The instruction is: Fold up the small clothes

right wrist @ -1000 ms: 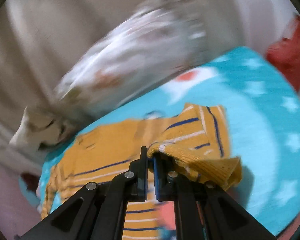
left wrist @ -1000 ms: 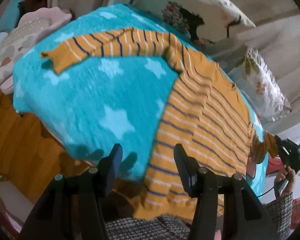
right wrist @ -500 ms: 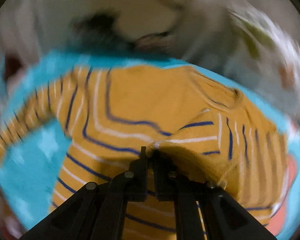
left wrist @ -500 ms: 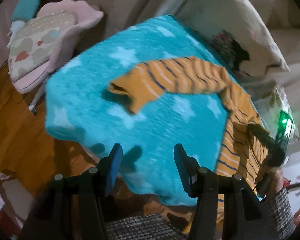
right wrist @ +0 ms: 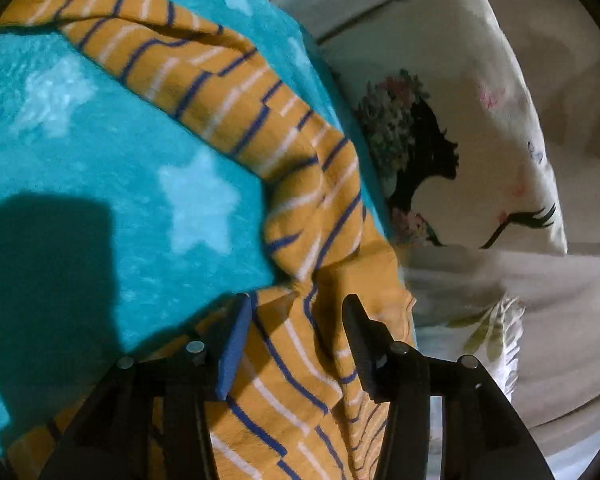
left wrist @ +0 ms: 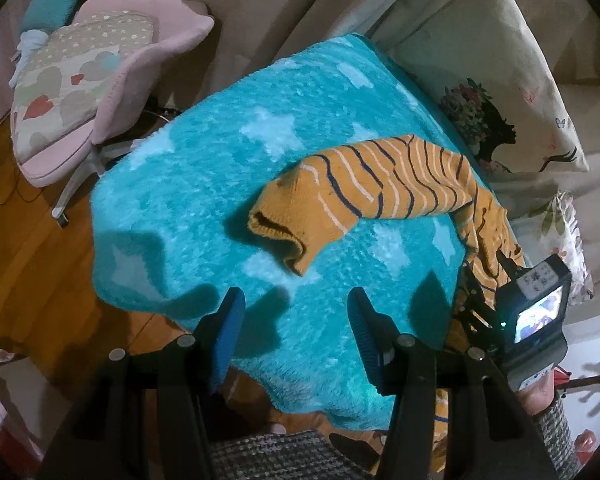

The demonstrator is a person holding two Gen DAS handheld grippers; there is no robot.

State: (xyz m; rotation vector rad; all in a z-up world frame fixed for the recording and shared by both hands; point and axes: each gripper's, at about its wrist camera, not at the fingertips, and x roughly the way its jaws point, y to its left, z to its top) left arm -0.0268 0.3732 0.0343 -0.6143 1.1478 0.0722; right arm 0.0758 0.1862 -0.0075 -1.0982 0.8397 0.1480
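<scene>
A small orange sweater with navy and white stripes lies on a teal star-patterned blanket (left wrist: 188,184). In the left wrist view its sleeve (left wrist: 364,188) stretches left across the blanket, cuff end nearest me. My left gripper (left wrist: 296,312) is open and empty, above the blanket short of the cuff. My right gripper (right wrist: 296,320) is open and empty, low over the sweater's body (right wrist: 300,360) near the shoulder folds. It also shows at the right of the left wrist view (left wrist: 512,312), beside the sweater.
A floral cushion (left wrist: 492,92) and beige sofa back lie behind the blanket. A pink padded chair (left wrist: 100,72) stands at the left over a wooden floor (left wrist: 28,248). The blanket's front edge hangs near me.
My right gripper has let go of the folded sweater part and opened, now low over the body. My left gripper has swung left toward the sleeve cuff, staying open.
</scene>
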